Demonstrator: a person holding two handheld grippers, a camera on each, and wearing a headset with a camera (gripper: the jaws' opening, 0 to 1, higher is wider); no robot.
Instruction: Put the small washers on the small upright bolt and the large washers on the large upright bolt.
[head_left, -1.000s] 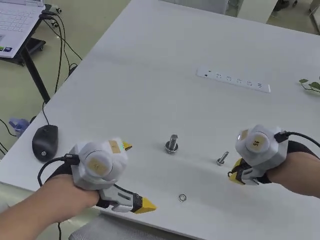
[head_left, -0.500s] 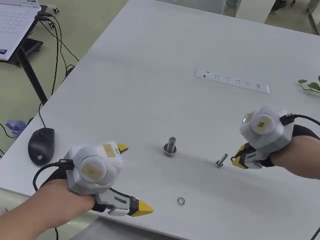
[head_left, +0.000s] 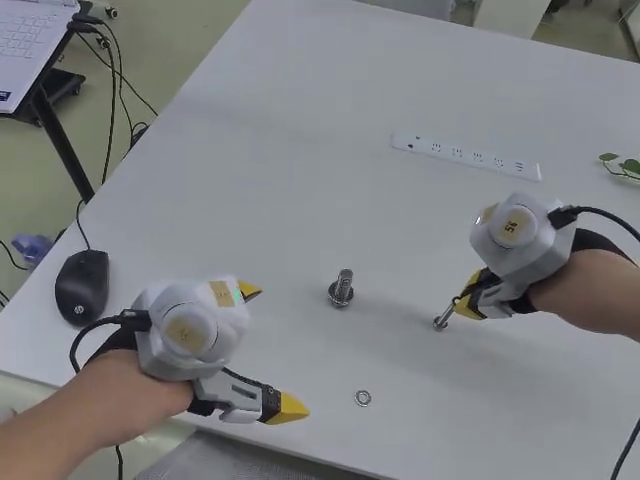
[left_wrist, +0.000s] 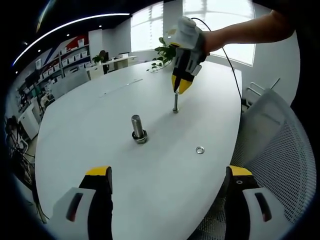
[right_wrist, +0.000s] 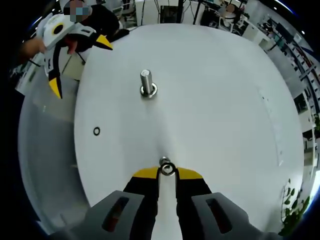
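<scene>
Right gripper (right_wrist: 167, 172) jaws are pressed nearly together, pinching what looks like a small washer (right_wrist: 167, 169) flat between the yellow tips. The small bolt (right_wrist: 163, 161) stands just beyond the tips, its top touching or almost touching the ring, too close to tell. Its long axis is upright, so the washer's hole has to line up over the shank and go straight down. From the large bolt (head_left: 341, 288), the small bolt (head_left: 442, 318) lies to the person's right, well apart. The right gripper (head_left: 462, 305) is right at it and is by far the nearer one.

Left gripper (left_wrist: 169, 172) jaws are spread wide and hold nothing. It hangs on the person's near-left side of the large bolt (left_wrist: 138, 129), well apart from it.

A loose washer (head_left: 363, 398) lies flat on the table (head_left: 300, 150), on the near side of the large bolt and closer to the left gripper (head_left: 270, 348). Its size class is too small to tell.

The large bolt is upright and shiny, with a ring at its base, either a washer or its head.
</scene>
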